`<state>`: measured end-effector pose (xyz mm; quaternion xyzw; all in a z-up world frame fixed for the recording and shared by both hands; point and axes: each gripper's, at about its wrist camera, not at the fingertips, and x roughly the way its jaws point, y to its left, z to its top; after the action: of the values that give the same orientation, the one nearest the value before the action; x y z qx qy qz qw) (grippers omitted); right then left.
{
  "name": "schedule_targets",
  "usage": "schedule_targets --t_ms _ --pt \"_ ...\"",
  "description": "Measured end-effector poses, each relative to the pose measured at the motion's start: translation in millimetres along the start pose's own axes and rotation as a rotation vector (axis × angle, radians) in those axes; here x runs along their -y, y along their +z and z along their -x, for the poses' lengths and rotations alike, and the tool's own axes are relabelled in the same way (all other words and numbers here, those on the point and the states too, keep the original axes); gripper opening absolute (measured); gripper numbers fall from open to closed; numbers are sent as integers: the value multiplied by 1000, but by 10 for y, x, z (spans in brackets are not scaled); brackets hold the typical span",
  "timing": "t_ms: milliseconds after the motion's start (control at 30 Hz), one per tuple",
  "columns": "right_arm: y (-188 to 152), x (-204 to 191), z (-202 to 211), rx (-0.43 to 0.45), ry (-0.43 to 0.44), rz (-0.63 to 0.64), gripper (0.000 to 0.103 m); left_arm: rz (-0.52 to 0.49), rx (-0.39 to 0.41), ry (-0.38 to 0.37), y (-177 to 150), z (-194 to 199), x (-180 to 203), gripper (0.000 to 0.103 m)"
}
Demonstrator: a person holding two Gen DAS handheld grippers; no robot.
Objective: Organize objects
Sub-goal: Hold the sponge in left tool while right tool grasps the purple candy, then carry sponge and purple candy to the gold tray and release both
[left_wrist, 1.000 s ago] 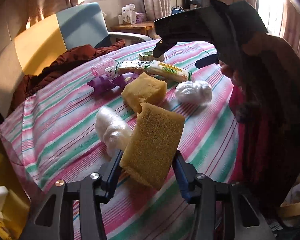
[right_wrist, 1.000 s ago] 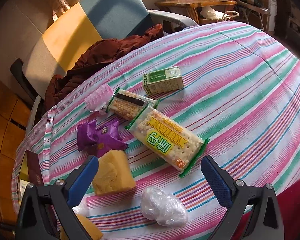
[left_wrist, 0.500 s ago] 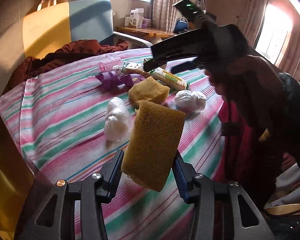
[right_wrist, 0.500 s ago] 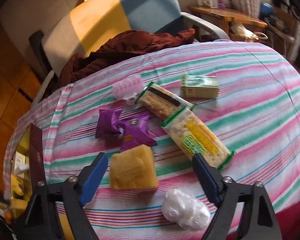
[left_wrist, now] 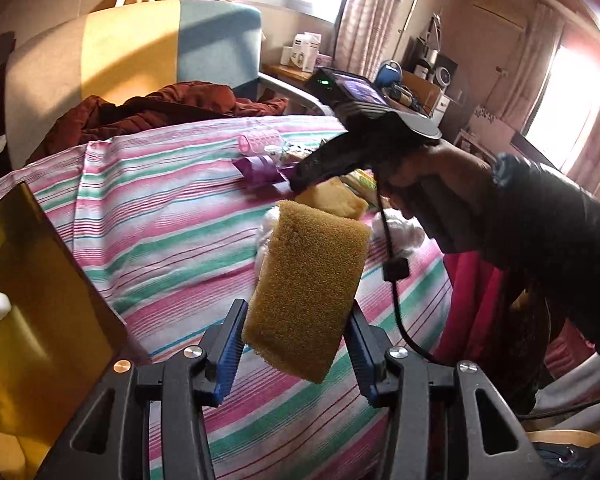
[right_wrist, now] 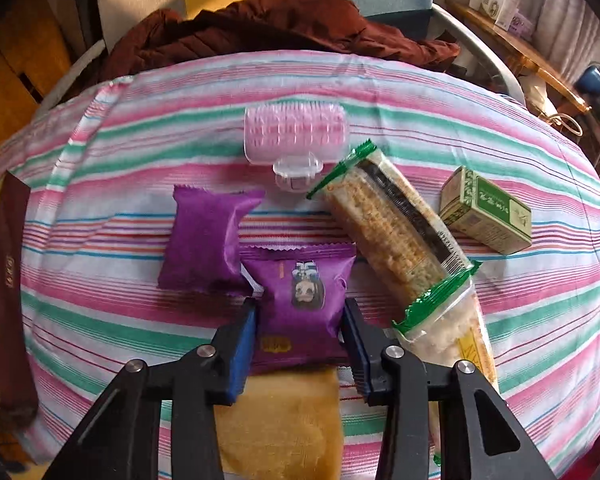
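Moved forward and down since a moment ago with the right tongs (right_wrist: 300, 308), from high over the table to low over a purple snack pack (right_wrist: 300, 280). Narrowed too, with one blue pad on each side of the pack. Touching or just beside it; cannot tell if squeezing yet. Lifted higher and swung left with the left tongs (left_wrist: 297, 312), toward a yellow box (left_wrist: 40, 300) at the table edge.

Nearest, in the left view: holding a yellow sponge (left_wrist: 312, 276) up in the air, pinched near its bottom end, tilted a bit. Light and squishy, so safe from breaking but wobbly up top. Better held nearer the middle.

Under the right tongs: a second sponge (right_wrist: 280, 420) flat on the striped cloth (right_wrist: 120, 160), touching the snack pack. Puffy and light, that pack, with slippery, crinkly wrap and likely something soft inside. Best pinched gently across the fat middle, not by the thin crimped ends.

A bit farther: another purple pack (right_wrist: 208, 240) touching the first on its left, two long cracker packs (right_wrist: 388, 232) on the right, then a green box (right_wrist: 486, 216). Past those, a pink hair roller (right_wrist: 294, 134). Farthest back, a brown coat (right_wrist: 260, 28) piled on a chair (left_wrist: 140, 48).
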<state>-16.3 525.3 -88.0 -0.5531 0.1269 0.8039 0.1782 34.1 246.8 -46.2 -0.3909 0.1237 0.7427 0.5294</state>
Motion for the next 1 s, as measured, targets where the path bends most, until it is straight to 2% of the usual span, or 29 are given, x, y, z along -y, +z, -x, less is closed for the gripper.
schedule_targets --t_ms 267,400,567,700,833,1000 --pt "-107 150 685 207 -21 -74 39 60 46 25 24 208 -110 48" --pt "-114 41 1021 281 73 -84 39 111 90 61 11 432 -246 48" --pt "-234 -513 1217 306 195 20 40 217 151 145 -39 745 -572 48" --pt "-314 -1058 1207 292 281 103 40 315 191 250 -165 1025 -907 48" --pt "-395 -1555 1189 277 344 177 40 428 203 366 -369 1257 -1282 48" --pt "-503 -2059 1113 242 405 244 40 534 203 450 -541 1373 -1656 49"
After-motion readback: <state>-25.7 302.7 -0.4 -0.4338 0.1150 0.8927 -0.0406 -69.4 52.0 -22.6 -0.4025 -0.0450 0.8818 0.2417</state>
